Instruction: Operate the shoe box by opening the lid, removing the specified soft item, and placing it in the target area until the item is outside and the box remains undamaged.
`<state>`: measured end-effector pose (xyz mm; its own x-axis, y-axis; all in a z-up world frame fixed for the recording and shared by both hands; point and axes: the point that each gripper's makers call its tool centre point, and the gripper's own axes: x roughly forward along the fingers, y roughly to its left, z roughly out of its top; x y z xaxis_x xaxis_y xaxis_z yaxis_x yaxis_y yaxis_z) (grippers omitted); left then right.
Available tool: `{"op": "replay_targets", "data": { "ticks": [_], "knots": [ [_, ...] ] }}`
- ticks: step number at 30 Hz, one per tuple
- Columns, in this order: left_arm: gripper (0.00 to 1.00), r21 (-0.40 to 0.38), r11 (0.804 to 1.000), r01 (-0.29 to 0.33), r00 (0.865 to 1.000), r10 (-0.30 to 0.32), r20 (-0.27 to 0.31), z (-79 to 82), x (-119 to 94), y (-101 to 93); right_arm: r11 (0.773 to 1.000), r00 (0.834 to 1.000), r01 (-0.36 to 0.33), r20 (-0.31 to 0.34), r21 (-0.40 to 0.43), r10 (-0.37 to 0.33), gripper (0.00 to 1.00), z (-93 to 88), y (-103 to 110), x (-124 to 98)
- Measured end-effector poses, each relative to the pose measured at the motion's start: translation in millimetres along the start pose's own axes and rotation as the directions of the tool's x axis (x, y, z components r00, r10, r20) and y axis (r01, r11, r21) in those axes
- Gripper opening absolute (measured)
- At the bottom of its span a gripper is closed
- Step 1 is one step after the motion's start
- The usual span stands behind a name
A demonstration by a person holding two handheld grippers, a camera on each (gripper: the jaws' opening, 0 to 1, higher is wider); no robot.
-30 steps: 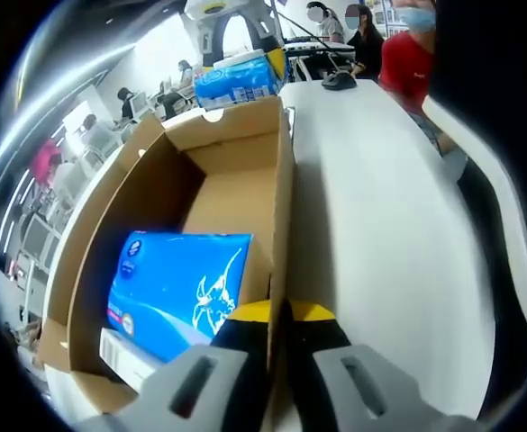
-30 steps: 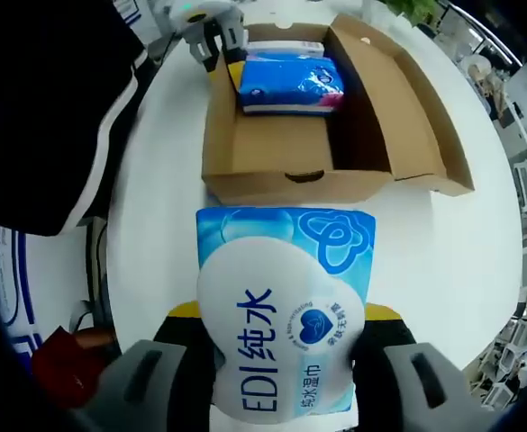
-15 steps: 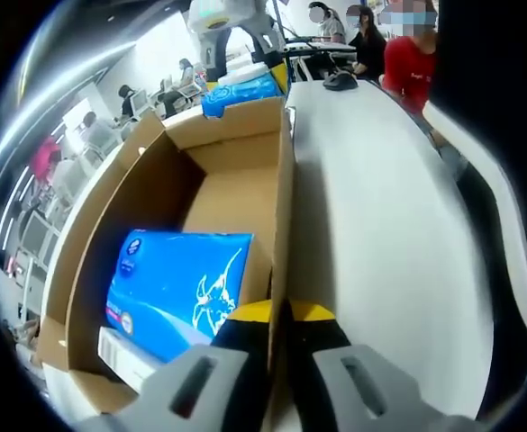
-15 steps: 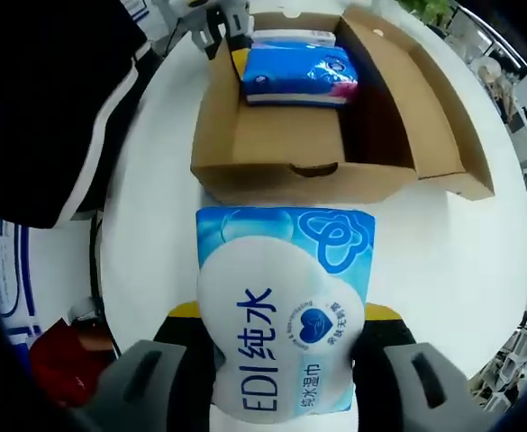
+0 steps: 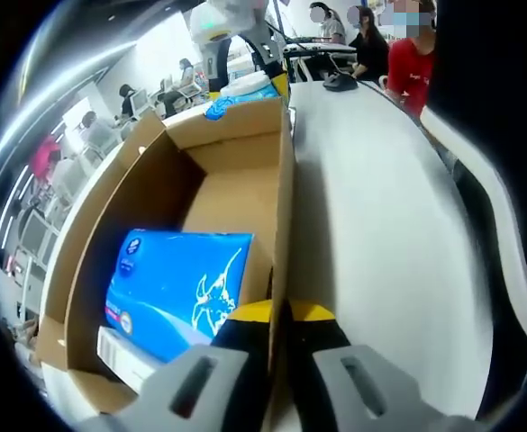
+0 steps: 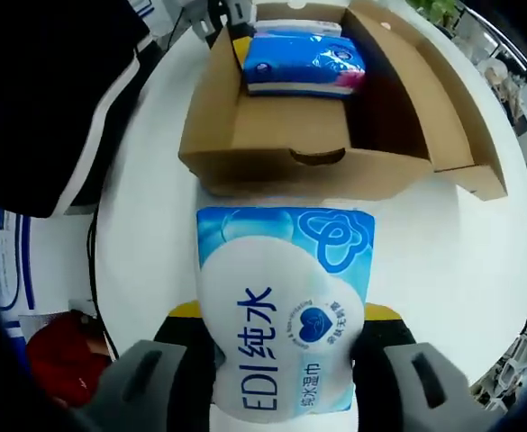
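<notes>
An open brown cardboard shoe box (image 6: 308,108) sits on a white round surface (image 6: 155,225), a dark blue tissue pack (image 5: 177,288) and a white flat box (image 5: 132,358) inside it; seated people (image 5: 371,40) work at desks beyond. The left gripper (image 5: 278,315) has its fingers clenched on the box's side wall. The right gripper (image 6: 281,317) grasps a light blue and white wet-wipes pack (image 6: 284,310) between its fingers, outside the box and just in front of its near wall.

At your twelve o'clock: seated people (image 5: 371,40), a dark object (image 5: 340,81) on the white table (image 5: 380,234); red bag (image 6: 60,355) at seven.
</notes>
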<state>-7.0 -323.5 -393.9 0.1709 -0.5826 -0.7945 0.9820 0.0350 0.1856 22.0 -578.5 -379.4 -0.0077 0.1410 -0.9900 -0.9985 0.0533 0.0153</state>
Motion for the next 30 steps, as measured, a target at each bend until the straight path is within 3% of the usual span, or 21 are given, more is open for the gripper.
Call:
{"op": "replay_targets", "data": {
  "ticks": [30],
  "knots": [
    [0.03, -0.006, 1.000, -0.004, 1.000, 0.004, -0.003, 1.6, -0.9, 0.2, 1.000, 0.999, -0.002, -0.043, -0.021, 0.001, 0.59, -17.1, -7.0, 16.8]
  ]
}}
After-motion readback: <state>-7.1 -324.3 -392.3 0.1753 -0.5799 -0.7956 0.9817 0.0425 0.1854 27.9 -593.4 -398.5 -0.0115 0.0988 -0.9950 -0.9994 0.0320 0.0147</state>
